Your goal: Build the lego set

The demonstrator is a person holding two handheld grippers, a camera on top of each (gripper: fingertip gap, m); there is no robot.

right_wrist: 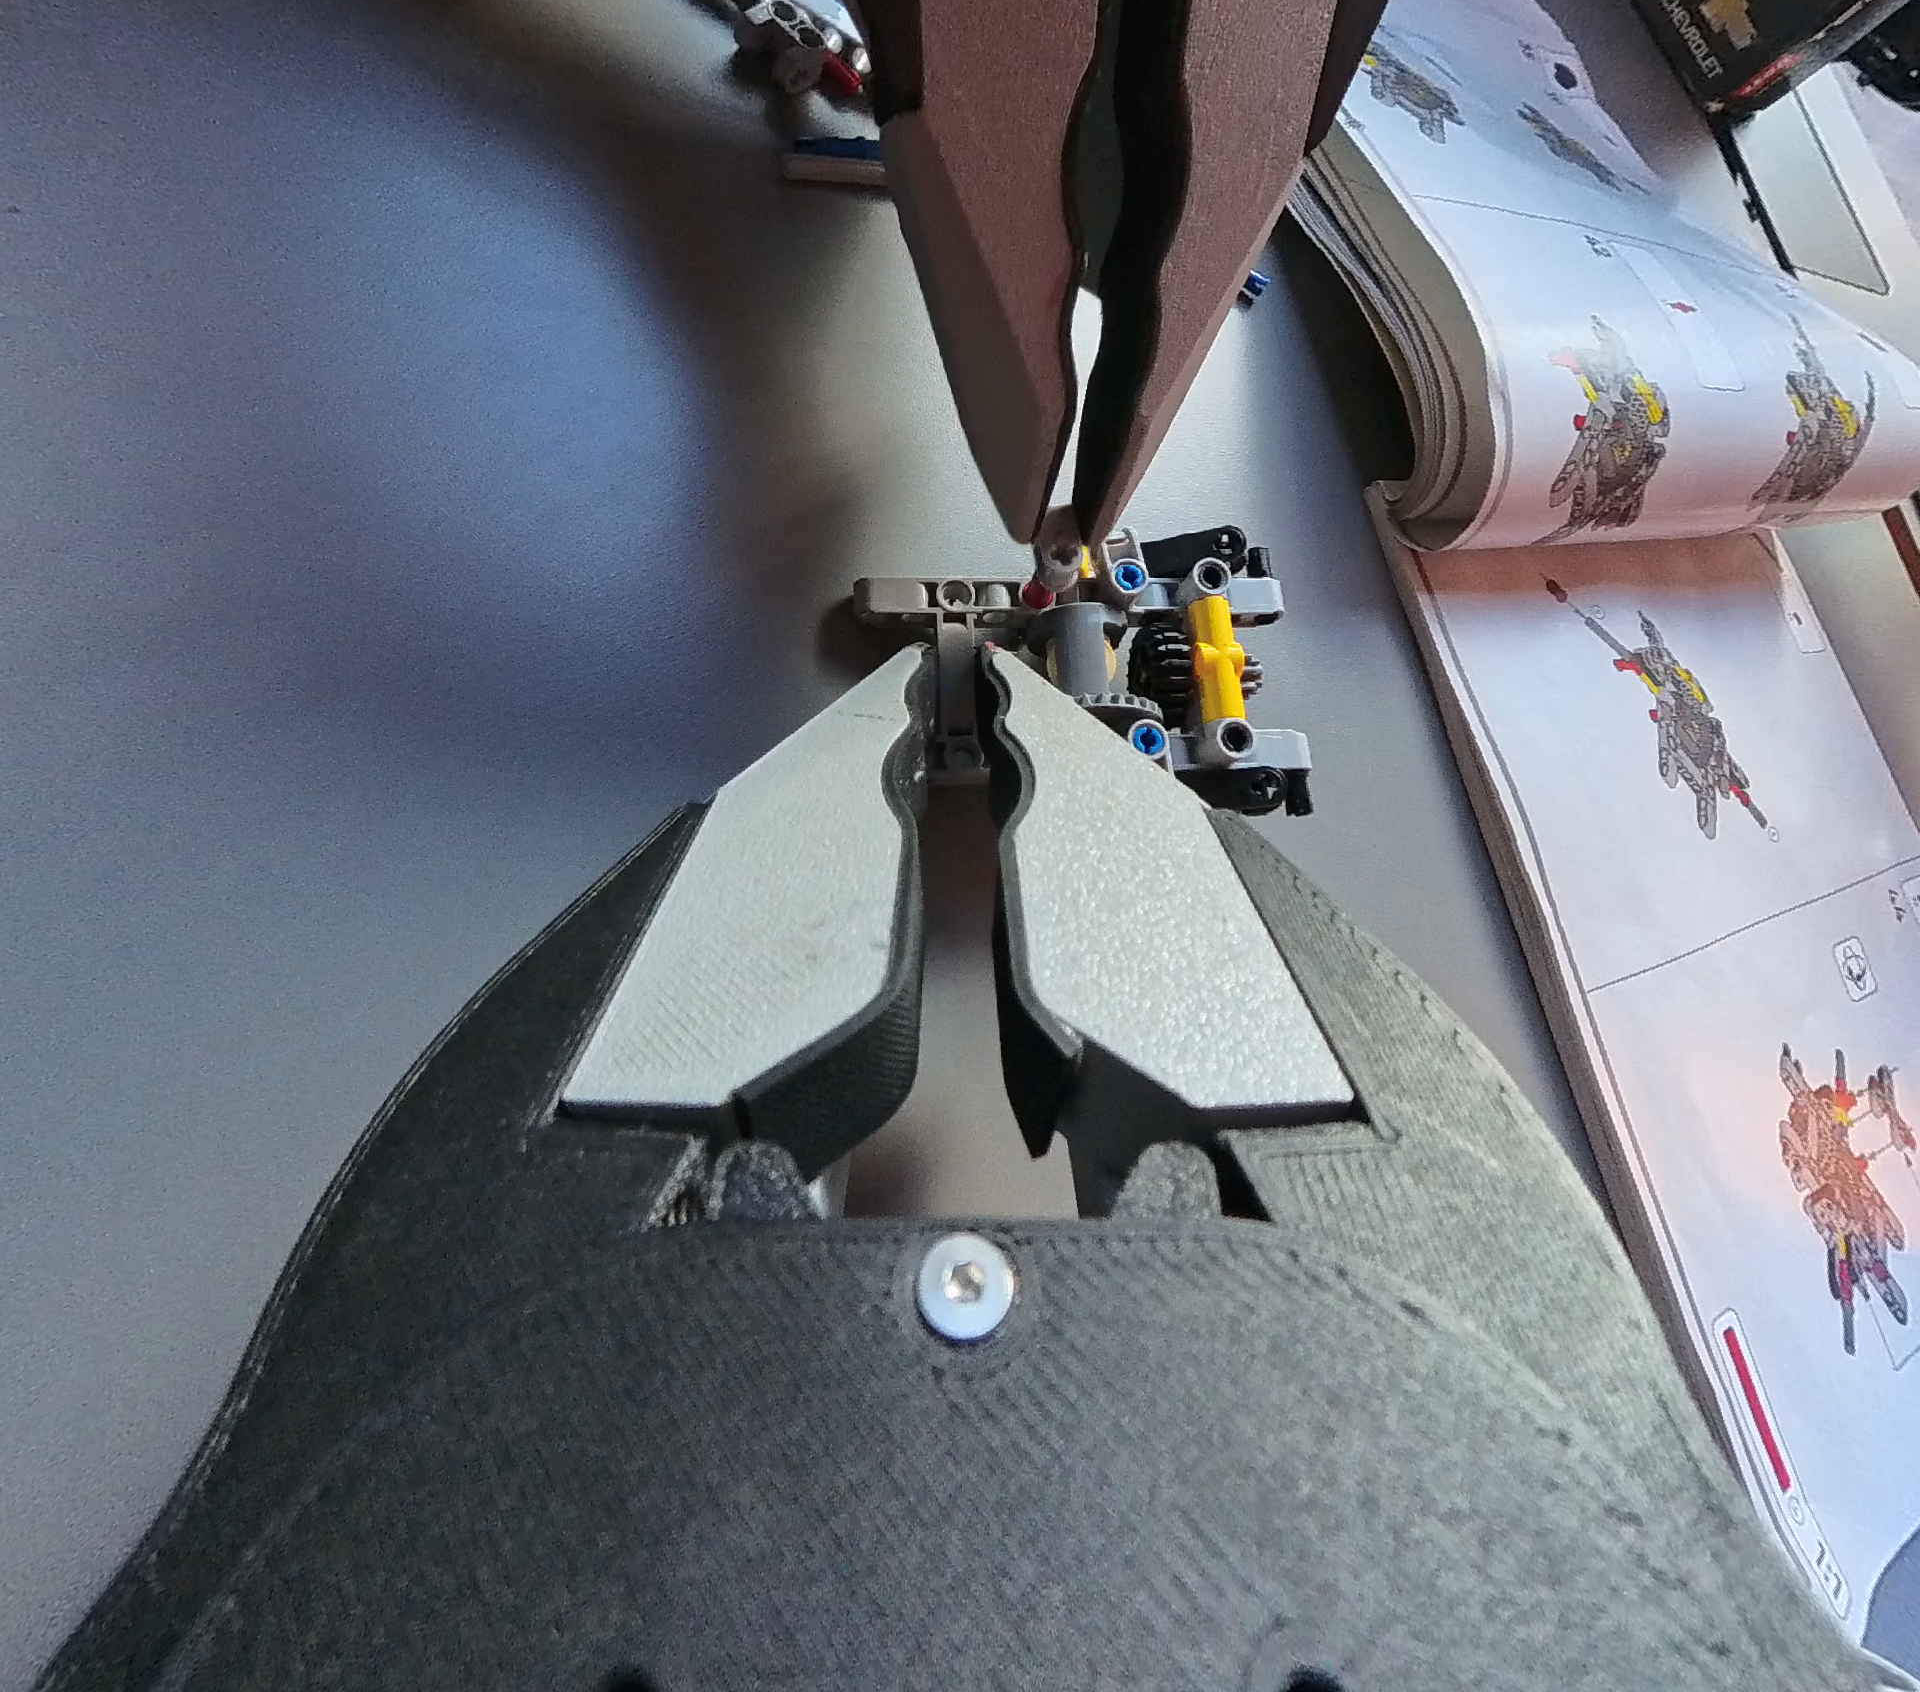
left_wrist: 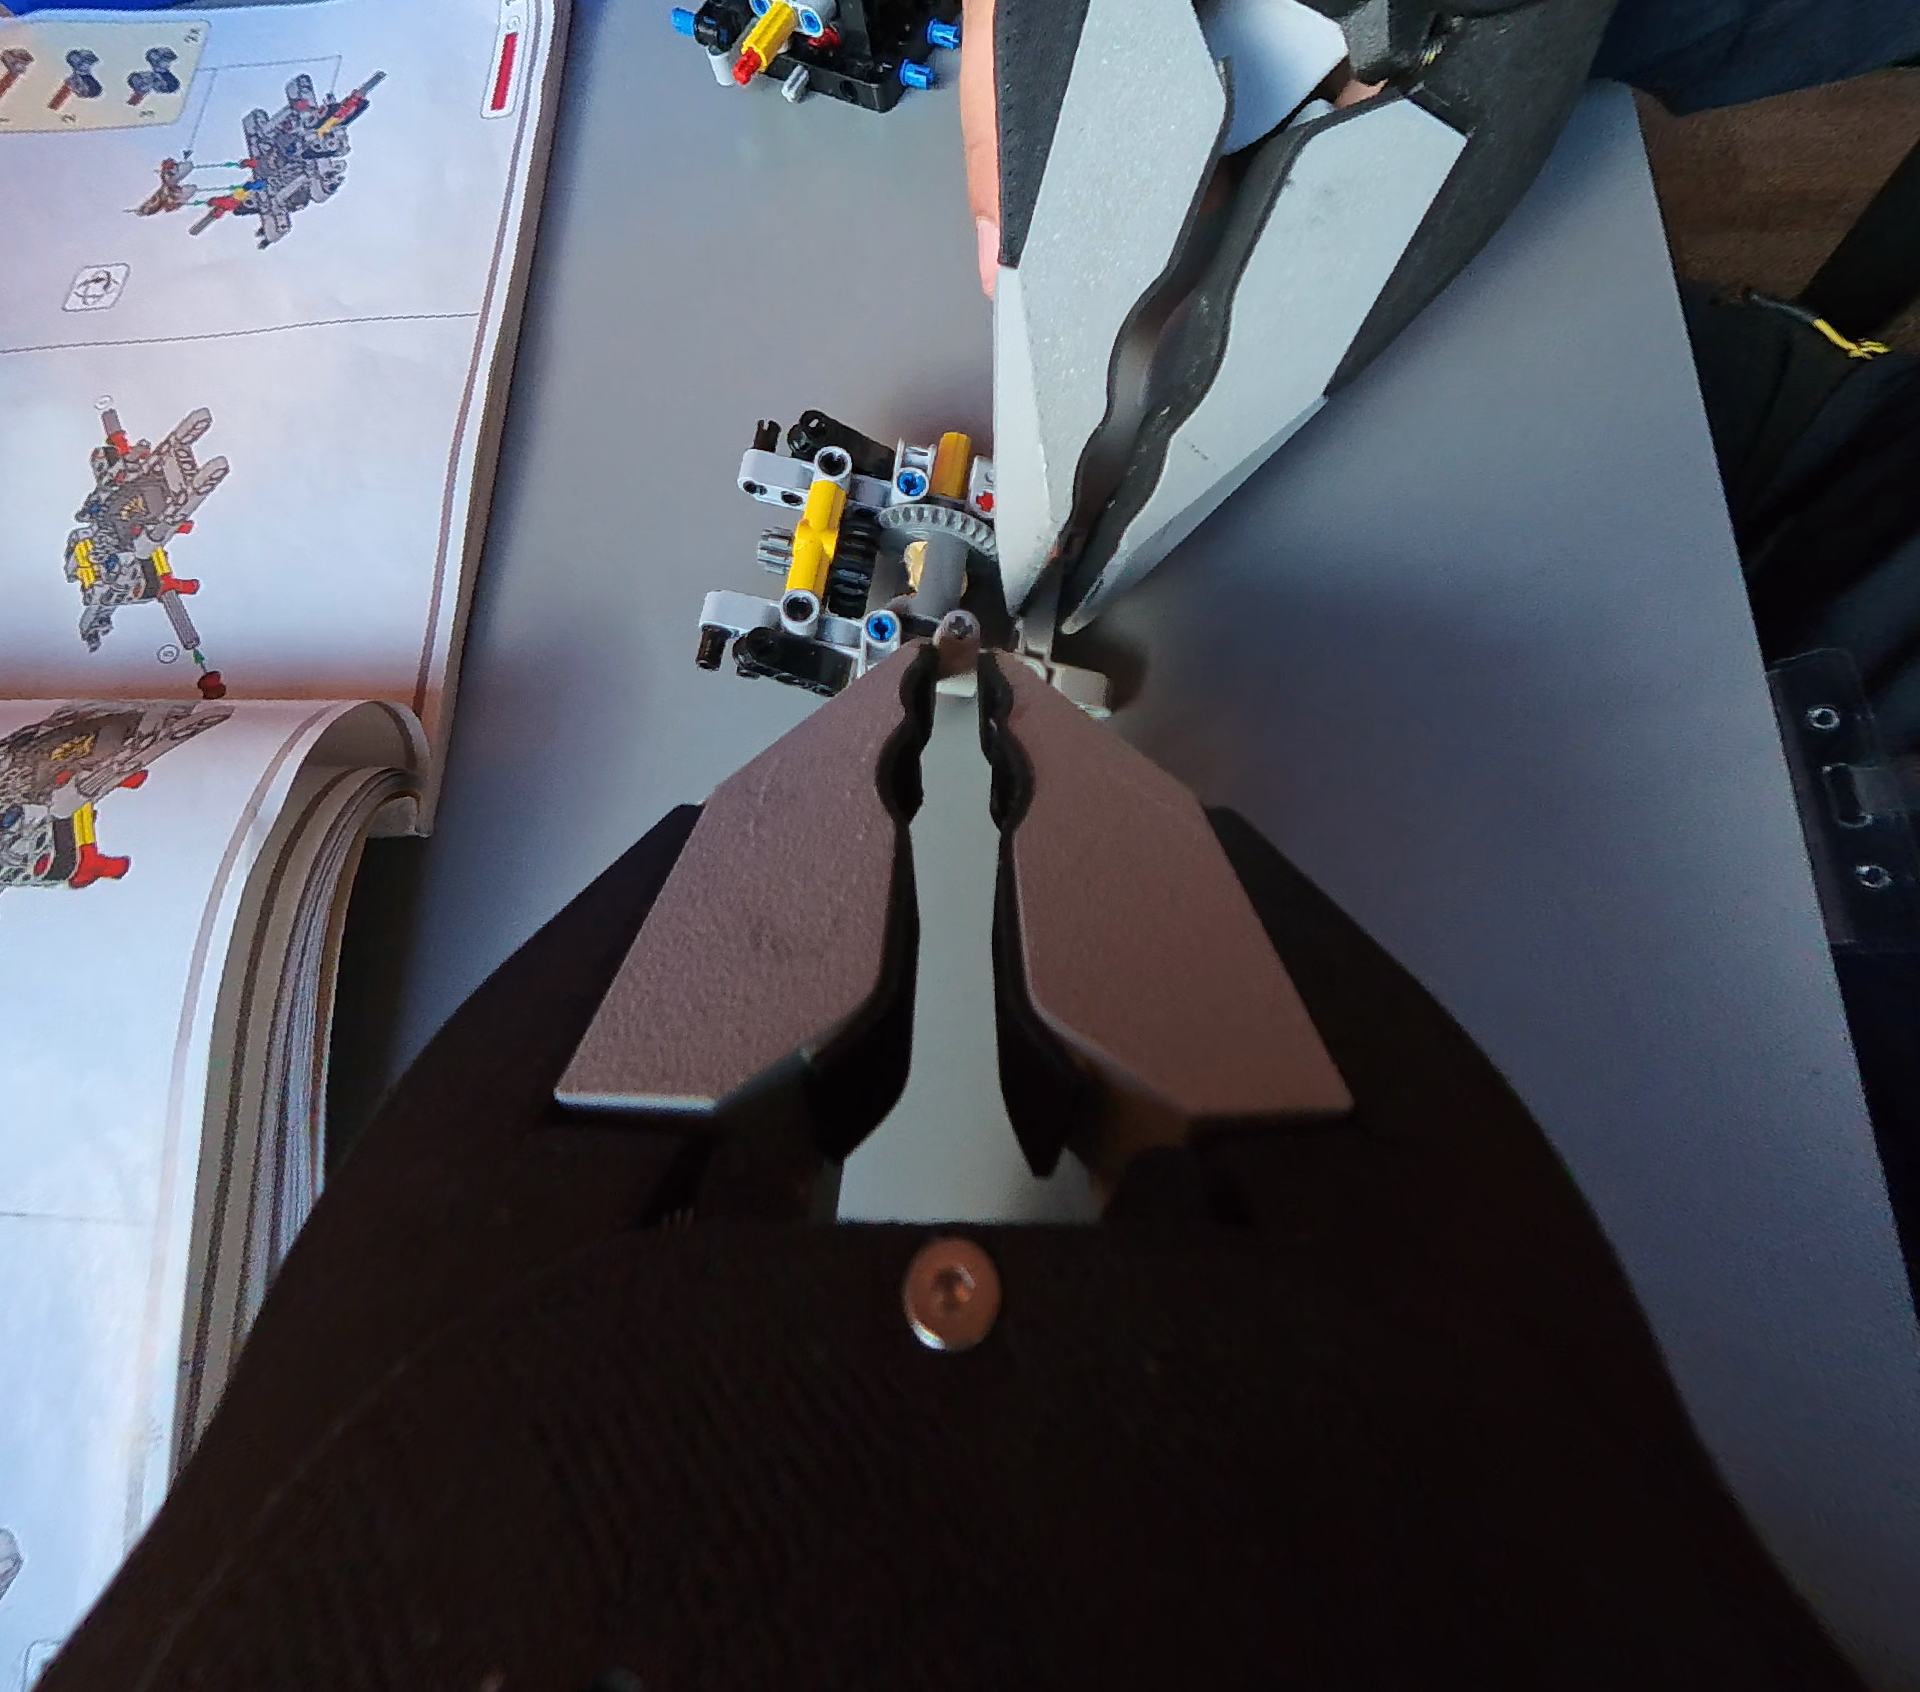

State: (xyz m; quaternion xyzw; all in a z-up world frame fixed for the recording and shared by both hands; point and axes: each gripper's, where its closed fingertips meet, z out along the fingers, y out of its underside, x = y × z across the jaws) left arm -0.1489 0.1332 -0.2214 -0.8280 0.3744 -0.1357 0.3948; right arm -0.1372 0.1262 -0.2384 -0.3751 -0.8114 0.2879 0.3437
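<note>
The left gripper (left_wrist: pixel 954 655) is pinching a small grey axle pin (left_wrist: pixel 956 630) in narrow jaws, its tip right at the edge of the brick-built gear assembly (left_wrist: pixel 831 551) on the desk (left_wrist: pixel 1351 811). Facing it, the right gripper (right_wrist: pixel 954 655) is clamping the assembly's grey T-shaped beam (right_wrist: pixel 951 697) between its jaws, bracing it. To my eye the pin wants lining up straight with its hole, then a gentle push against that brace. Just beside the jaws an open instruction booklet (left_wrist: pixel 260 395) is lying, showing diagrams and page numbers. A dark box (right_wrist: pixel 1745 11) beyond it is carrying a brand logo.
</note>
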